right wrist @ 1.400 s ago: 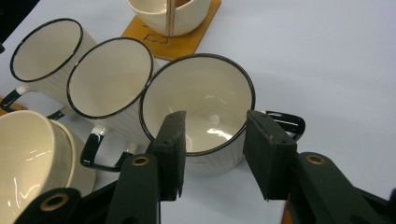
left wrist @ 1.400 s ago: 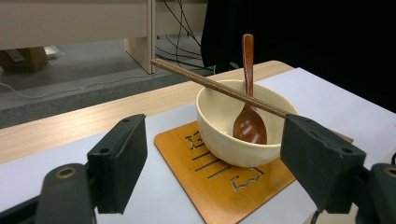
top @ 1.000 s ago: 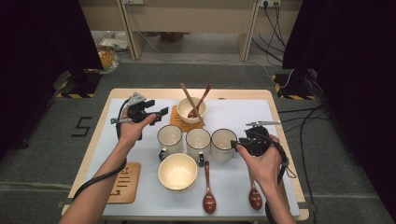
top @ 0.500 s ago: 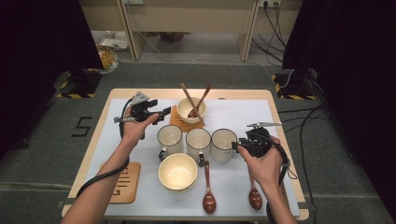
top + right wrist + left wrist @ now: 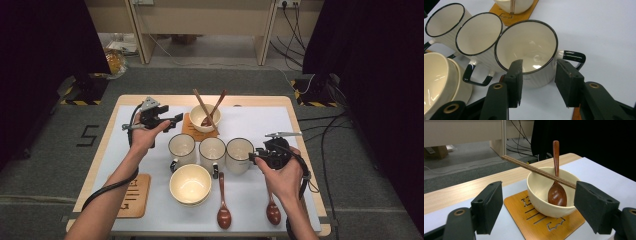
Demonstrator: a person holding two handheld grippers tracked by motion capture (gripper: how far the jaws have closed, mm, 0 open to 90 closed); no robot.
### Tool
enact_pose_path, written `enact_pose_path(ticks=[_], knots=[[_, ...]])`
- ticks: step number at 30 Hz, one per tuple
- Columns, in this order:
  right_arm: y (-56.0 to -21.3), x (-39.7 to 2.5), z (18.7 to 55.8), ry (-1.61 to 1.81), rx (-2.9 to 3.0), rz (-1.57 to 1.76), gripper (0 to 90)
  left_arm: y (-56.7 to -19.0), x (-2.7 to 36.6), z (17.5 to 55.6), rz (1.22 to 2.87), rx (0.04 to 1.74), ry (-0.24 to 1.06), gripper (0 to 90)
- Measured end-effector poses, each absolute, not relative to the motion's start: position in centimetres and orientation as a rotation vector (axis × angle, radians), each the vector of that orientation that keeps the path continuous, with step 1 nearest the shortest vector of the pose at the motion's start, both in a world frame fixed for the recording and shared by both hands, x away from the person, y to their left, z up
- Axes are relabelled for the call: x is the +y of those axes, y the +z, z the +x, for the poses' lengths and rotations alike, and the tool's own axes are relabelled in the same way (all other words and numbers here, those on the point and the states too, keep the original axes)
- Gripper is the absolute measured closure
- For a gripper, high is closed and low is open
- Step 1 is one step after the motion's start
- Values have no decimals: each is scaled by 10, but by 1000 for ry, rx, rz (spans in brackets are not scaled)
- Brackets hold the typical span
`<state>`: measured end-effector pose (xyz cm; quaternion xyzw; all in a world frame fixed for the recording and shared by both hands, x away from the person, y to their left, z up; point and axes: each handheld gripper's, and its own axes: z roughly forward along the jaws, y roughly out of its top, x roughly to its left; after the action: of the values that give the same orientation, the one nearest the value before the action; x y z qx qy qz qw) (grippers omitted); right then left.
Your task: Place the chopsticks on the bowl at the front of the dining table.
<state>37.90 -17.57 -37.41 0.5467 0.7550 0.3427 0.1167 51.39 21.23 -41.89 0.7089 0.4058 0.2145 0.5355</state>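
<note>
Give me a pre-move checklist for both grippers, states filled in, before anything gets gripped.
1. Left gripper open, jaws wide: ok.
2. Left gripper lined up on the bowl on the wooden coaster: ok, not touching yet.
3. Spoon and chopstick lean loose in that bowl, so they may shift: not ok.
4. Right gripper open: ok.
5. Right jaws straddle the near wall of the right-hand mug: cannot tell whether they touch.
6. Neighbouring mug stands close against it: not ok for a free lift.
</note>
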Motion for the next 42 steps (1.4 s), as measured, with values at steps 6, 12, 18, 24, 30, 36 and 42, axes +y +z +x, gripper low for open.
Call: enact_pose_path(ticks=[6, 12, 18, 24, 30, 36, 42], knots=[[-375, -175, 379, 1002, 2215, 1593, 572, -418, 208, 518, 1696, 962, 508, 229], [-376, -176, 379, 1000, 2213, 1598, 572, -419, 202, 523, 1708, 957, 504, 229], [-376, -176, 379, 1003, 2207, 1598, 573, -417, 194, 528, 1718, 949, 497, 229], [-377, -177, 378, 1002, 2207, 1595, 572, -416, 187, 534, 1733, 944, 494, 230], [-375, -177, 378, 1005, 2203, 1595, 572, -417, 181, 540, 1745, 944, 488, 231], [-376, -177, 377, 1007, 2202, 1594, 572, -416, 174, 545, 1761, 936, 485, 230], [-376, -178, 377, 1007, 2202, 1592, 572, -416, 167, 550, 1779, 925, 483, 232]])
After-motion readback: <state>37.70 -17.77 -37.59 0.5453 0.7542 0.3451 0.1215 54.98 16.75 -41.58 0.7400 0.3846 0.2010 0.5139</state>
